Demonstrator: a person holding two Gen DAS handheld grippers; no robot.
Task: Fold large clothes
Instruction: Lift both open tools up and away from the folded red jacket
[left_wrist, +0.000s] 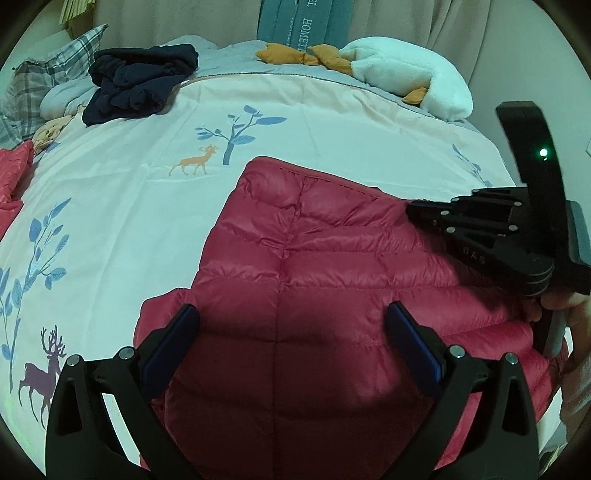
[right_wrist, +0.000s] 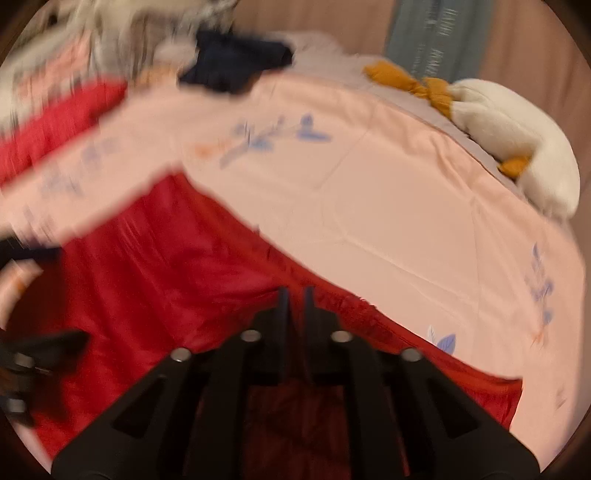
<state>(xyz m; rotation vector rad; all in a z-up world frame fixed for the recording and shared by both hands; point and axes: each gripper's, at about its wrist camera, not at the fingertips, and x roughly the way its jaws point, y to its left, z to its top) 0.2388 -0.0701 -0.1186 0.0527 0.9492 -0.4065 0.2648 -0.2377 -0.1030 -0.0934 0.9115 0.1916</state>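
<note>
Left claw (left_wrist: 291, 314) spread over red jacket (left_wrist: 332, 258); right claw (right_wrist: 295, 295) nearly together at jacket's edge.

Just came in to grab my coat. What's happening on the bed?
A person is folding a red puffer jacket on the bed cover using two handheld tools. The left tool hovers open over the jacket. The right tool looks nearly shut at the jacket's edge; blur hides whether it grips fabric.

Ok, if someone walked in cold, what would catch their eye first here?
The red puffer jacket spread across the near side of the pale printed bedspread, under the open left gripper. Next, the dark navy garment heaped at the far left, and the white plush toy at the far right.
</note>
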